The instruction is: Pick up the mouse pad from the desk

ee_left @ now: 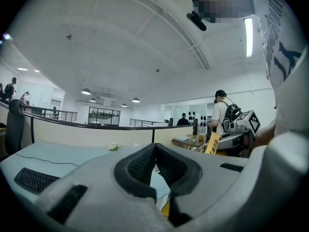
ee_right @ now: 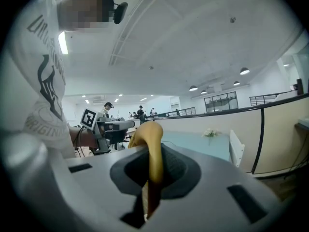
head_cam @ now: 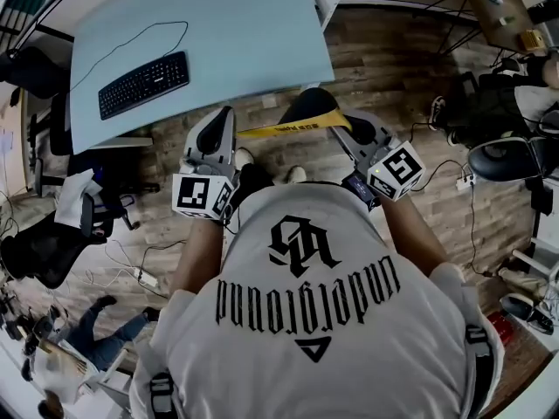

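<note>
Right gripper [ee_right: 152, 154] jaws pinch just 1 edge of the limp mouse pad [head_cam: 307, 107]; left gripper [ee_left: 155, 148] jaws look closed, apparently empty. Pad is clear of the desk [head_cam: 218, 24], so a slip drops it to the floor [head_cam: 393, 68].

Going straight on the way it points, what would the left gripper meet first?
The left gripper seems to clear the desk top and would probably meet the partition behind it; depth unclear.

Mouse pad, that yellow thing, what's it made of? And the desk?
The mouse pad looks like soft rubber or foam with a smooth yellow face: it droops in a curve where the right tool pinches it. The desk looks like hard, matte, pale-blue laminate, probably, since it lies flat and even.
</note>
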{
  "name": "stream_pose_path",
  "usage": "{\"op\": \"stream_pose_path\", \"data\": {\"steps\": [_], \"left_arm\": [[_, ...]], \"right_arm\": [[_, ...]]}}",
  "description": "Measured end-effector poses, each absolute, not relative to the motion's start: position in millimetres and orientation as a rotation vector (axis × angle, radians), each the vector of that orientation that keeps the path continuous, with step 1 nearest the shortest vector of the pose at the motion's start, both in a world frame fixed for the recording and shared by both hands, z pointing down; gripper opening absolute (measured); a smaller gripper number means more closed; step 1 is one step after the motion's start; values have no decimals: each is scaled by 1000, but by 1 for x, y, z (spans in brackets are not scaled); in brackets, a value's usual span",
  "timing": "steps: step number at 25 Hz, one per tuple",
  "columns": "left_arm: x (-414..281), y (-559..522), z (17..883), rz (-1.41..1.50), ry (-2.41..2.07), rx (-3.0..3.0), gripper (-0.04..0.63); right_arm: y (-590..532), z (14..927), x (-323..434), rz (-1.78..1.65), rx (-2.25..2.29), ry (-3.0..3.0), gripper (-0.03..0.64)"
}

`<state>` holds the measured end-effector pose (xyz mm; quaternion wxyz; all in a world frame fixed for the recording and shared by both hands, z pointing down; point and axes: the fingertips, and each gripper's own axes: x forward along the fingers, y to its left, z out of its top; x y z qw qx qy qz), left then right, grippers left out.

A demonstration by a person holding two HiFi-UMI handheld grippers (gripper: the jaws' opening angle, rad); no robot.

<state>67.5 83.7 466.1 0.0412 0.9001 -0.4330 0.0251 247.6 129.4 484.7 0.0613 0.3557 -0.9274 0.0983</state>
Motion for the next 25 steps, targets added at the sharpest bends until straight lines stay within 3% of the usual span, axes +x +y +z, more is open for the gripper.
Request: {"op": "stream_pose_path", "data": {"steps": [25], "left_arm": [[77,99,469,52,-1297,2758,8]], "right_arm": [[133,478,266,342,1129,-2846,23]]}}
